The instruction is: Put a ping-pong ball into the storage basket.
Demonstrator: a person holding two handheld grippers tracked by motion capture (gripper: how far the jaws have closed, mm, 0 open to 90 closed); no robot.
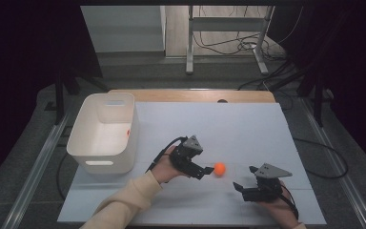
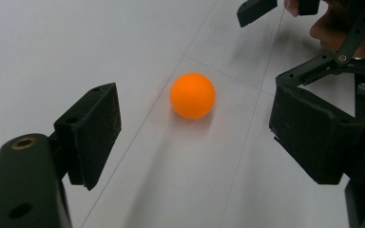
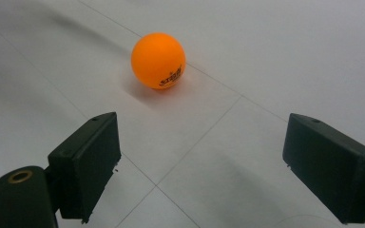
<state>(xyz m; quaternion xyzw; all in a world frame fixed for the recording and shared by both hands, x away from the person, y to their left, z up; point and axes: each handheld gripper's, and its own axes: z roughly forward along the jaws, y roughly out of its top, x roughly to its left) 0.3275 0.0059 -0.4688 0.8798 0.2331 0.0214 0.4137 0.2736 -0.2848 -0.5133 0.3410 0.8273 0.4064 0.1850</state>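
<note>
Your white table carries an empty white bin at its left rear, well apart from where you are working. Your left gripper sits low near the middle with its jaws spread wide and gripping nothing, and your right gripper rests near the front edge, jaws likewise released and empty. The orange ball lies on the table just ahead of your left gripper's fingertips, between the two grippers, touched by neither.
</note>
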